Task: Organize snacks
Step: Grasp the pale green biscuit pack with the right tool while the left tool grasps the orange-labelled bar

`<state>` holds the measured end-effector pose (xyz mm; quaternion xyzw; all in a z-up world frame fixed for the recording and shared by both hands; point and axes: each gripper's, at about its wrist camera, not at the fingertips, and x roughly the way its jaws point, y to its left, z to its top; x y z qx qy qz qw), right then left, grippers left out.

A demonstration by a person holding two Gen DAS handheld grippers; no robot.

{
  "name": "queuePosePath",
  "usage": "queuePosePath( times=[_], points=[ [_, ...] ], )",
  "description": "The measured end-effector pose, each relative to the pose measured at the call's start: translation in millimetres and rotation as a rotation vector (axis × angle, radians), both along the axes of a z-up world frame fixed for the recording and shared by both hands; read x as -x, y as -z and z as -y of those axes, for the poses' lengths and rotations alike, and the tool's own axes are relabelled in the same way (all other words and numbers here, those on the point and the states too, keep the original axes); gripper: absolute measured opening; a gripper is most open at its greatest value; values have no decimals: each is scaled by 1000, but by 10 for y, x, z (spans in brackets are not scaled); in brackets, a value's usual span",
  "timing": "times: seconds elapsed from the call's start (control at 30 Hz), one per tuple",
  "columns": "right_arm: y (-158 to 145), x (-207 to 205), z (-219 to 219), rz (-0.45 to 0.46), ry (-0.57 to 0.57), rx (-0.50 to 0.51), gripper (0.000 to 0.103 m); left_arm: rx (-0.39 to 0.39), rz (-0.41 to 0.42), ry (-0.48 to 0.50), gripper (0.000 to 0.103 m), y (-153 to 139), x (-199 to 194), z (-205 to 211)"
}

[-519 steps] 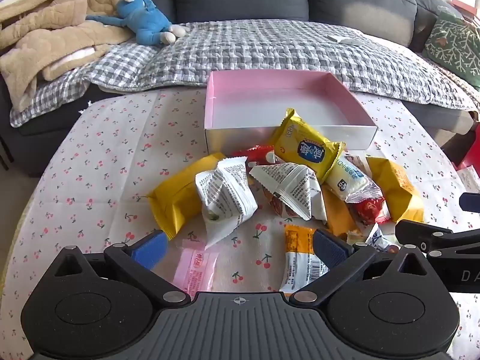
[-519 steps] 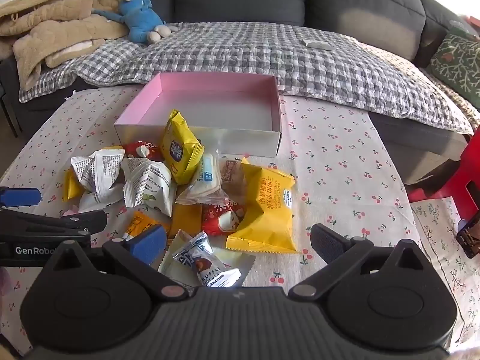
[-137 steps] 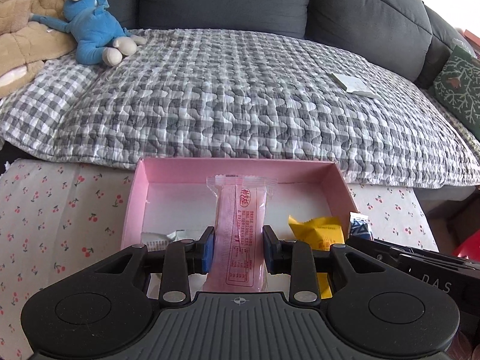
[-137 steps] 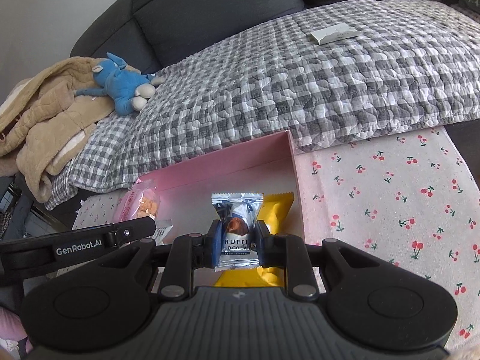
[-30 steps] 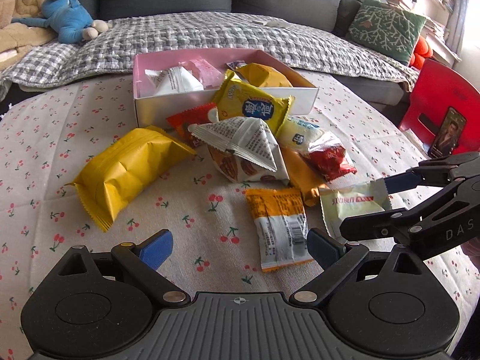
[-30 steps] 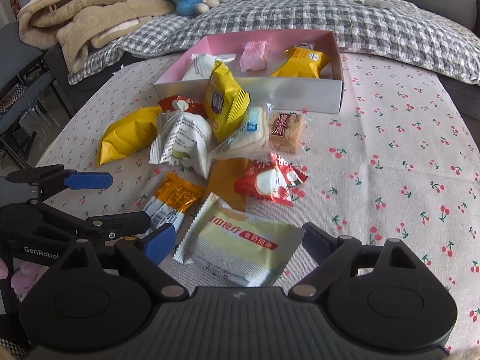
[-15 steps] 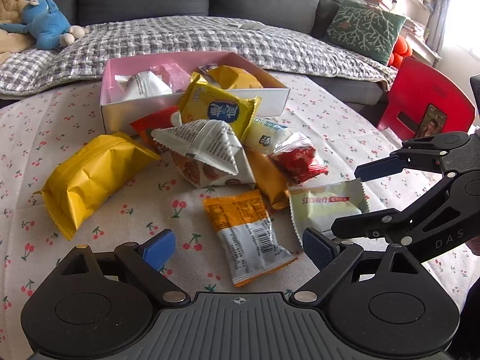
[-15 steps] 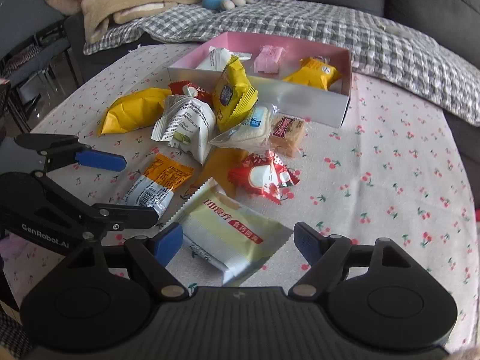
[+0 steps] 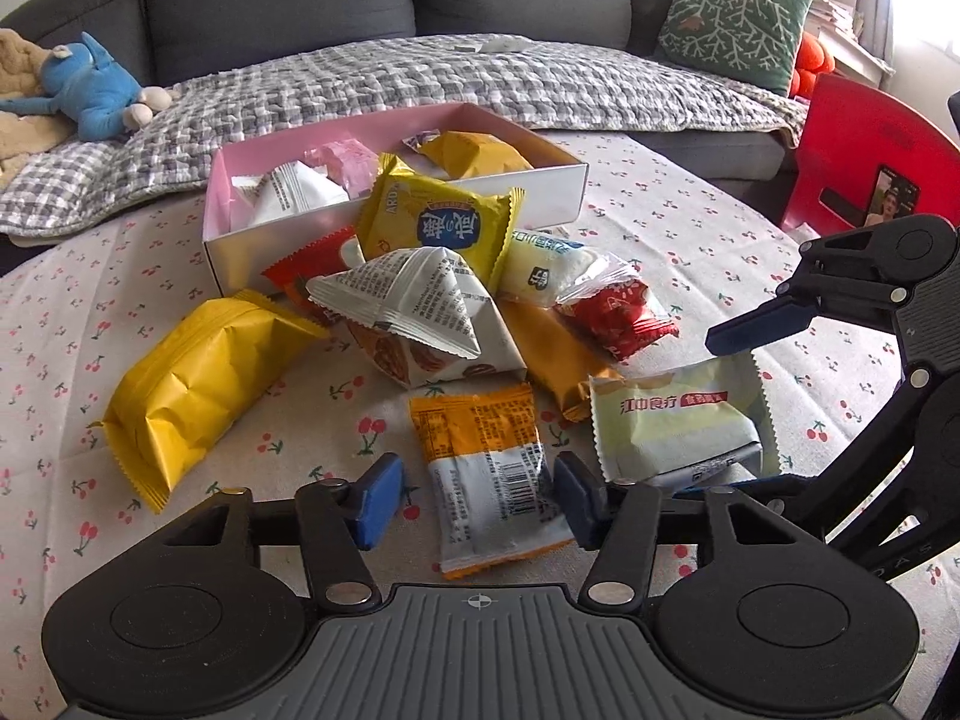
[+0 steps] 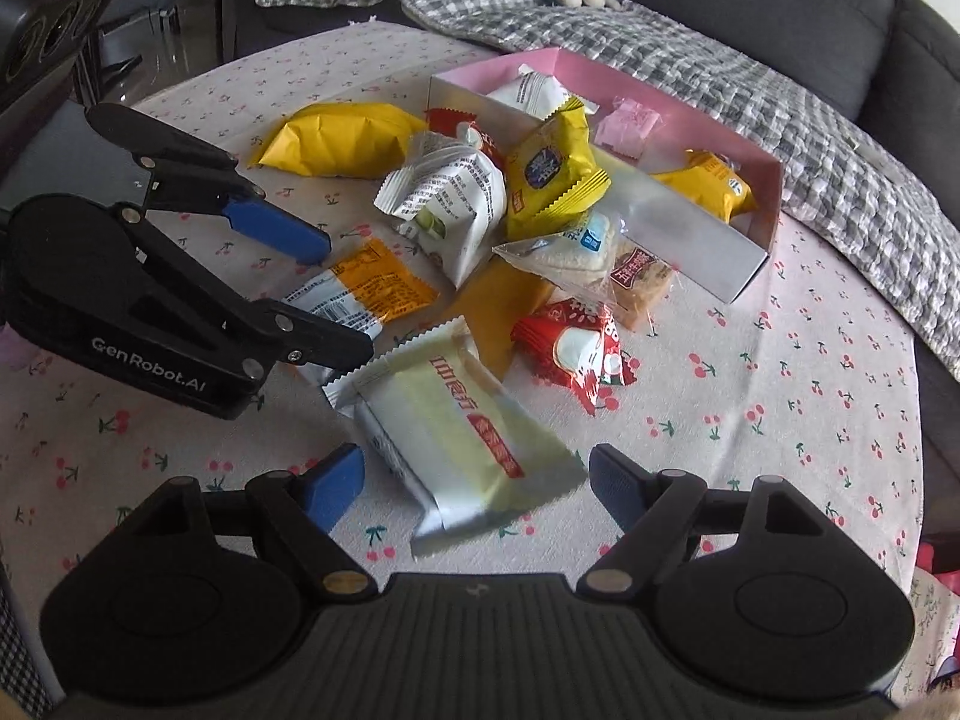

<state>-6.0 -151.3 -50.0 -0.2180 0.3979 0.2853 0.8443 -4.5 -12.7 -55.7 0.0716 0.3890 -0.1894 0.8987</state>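
From the left wrist, our left gripper (image 9: 474,501) stands open around the orange-and-white packet (image 9: 489,468) on the desk (image 9: 54,324). From the right wrist, our right gripper (image 10: 477,489) spreads open astride the pale green packet (image 10: 462,441); the pink box (image 10: 690,222) lies beyond.
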Motion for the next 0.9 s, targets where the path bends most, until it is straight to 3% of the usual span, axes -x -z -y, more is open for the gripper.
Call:
queuePosePath(
  times=[0.17,0.4,0.9],
  points=[
    [5,9,-104,20,-35,-9,72,-38,-9,-27,39,-23,-32,-36],
    [-7,32,-170,-13,-40,-54,49,-53,-38,-74,38,-47,-74,-138],
    [-82,-30,-138,-98,43,-139,44,-12,-75,-89,43,-36,-193,-223]
  ],
)
